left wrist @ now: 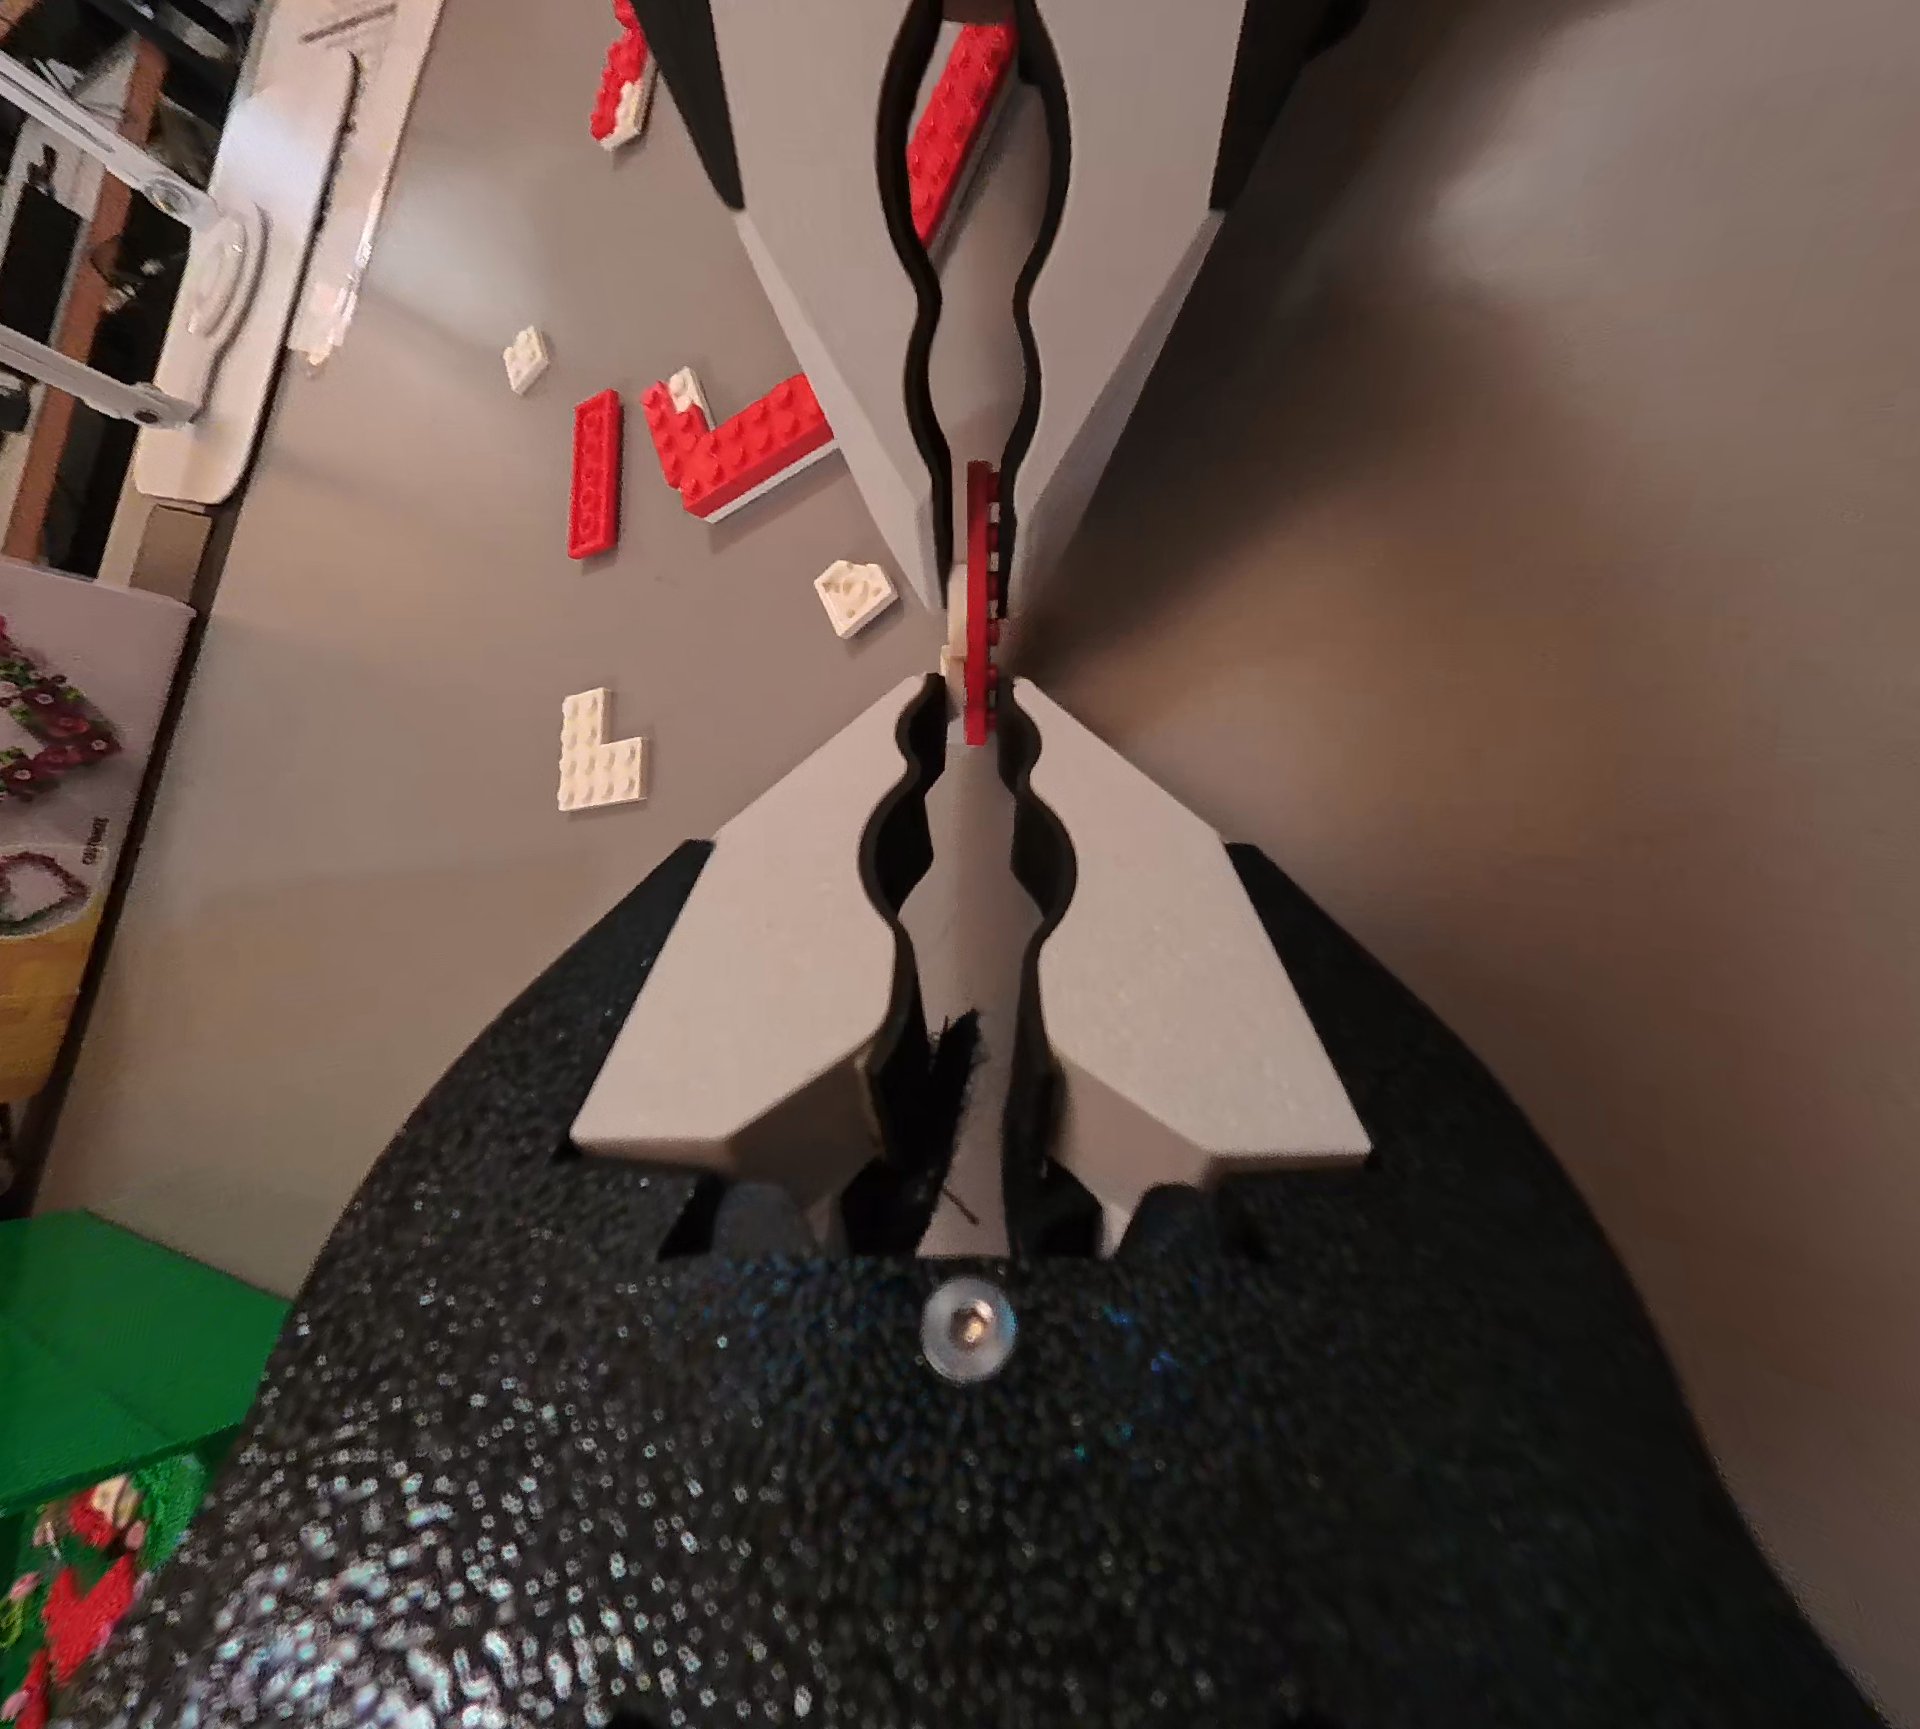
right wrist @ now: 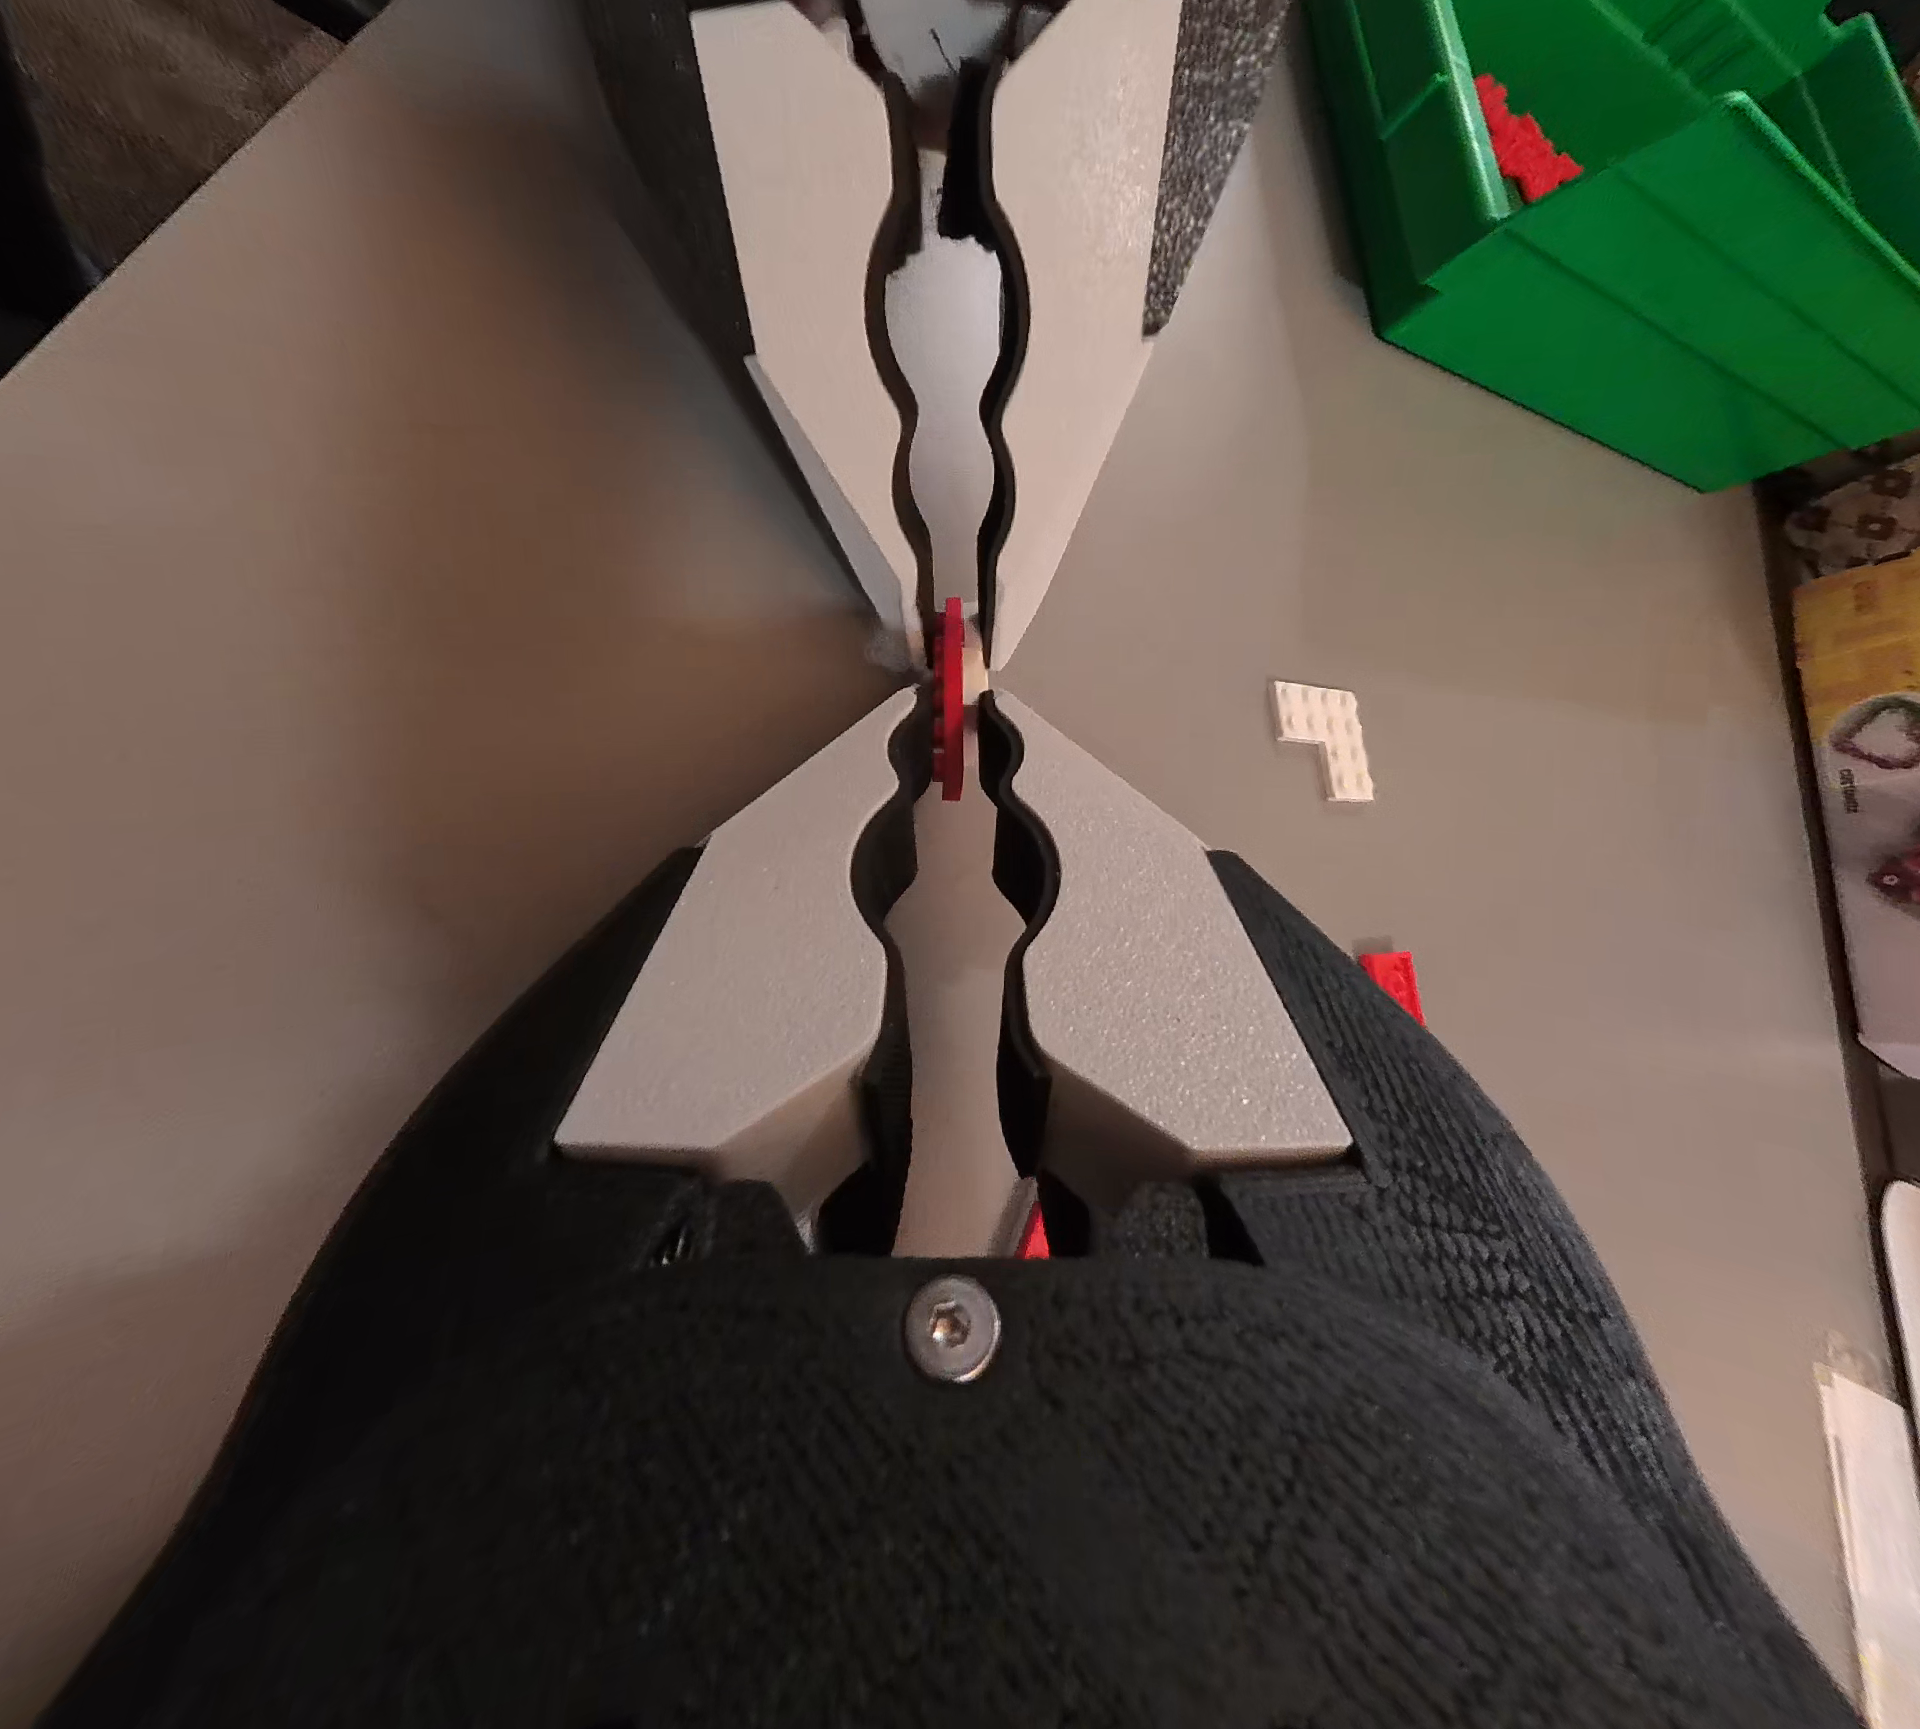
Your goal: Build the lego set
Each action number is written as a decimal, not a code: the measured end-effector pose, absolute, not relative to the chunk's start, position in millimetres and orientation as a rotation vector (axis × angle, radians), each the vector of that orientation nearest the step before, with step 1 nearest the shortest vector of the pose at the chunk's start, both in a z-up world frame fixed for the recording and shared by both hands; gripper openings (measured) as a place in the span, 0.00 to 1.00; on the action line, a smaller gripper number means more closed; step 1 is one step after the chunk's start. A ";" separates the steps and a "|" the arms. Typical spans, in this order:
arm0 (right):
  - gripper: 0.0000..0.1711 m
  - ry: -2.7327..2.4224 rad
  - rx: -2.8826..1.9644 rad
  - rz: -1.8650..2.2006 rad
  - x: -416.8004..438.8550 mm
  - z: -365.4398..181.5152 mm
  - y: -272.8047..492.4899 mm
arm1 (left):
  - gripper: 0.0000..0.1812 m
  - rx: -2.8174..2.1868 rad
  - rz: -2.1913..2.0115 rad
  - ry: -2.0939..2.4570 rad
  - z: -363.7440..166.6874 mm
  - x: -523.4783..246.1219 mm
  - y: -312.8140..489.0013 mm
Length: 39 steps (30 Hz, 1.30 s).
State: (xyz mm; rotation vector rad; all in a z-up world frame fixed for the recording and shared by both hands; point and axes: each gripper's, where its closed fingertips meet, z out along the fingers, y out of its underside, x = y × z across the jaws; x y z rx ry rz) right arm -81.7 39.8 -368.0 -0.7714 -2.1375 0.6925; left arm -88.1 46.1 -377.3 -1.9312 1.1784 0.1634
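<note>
My two grippers meet tip to tip above the grey table (left wrist: 1403,744). Between them is a thin red plate (left wrist: 979,536), seen edge-on, with a small white piece (left wrist: 951,640) on its side. My left gripper (left wrist: 974,705) is shut on the plate's near end. My right gripper (left wrist: 977,614) comes from the top and is shut on the far end. In the right wrist view the same red plate (right wrist: 951,744) and white piece (right wrist: 975,673) sit between my right gripper (right wrist: 951,715) and the left gripper (right wrist: 951,640).
Loose parts lie on the table at left: a red L-shaped assembly (left wrist: 727,453), a red strip (left wrist: 592,474), a white L plate (left wrist: 597,749), small white pieces (left wrist: 854,596), more red builds (left wrist: 621,69). Green bins (right wrist: 1610,277) hold red bricks (right wrist: 1522,141). A booklet (right wrist: 1860,796) lies at right. Both grippers' tips are close together, under 4 cm apart.
</note>
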 end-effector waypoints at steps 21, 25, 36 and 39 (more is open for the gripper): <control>0.04 -2.106 -0.652 0.556 -85.8 -365.2 40.1 | 0.04 -1.866 0.206 1.220 -367.6 -87.4 44.0; 0.03 -2.088 -0.594 0.487 -87.9 -361.9 39.9 | 0.04 -1.845 0.195 1.203 -365.1 -88.7 44.4; 0.04 -1.990 -0.442 0.398 -89.4 -351.8 45.7 | 0.04 -1.727 0.266 1.172 -354.0 -88.9 49.8; 0.04 -1.974 -0.468 0.429 -90.2 -348.8 46.8 | 0.04 -1.701 0.300 1.174 -350.1 -89.8 50.7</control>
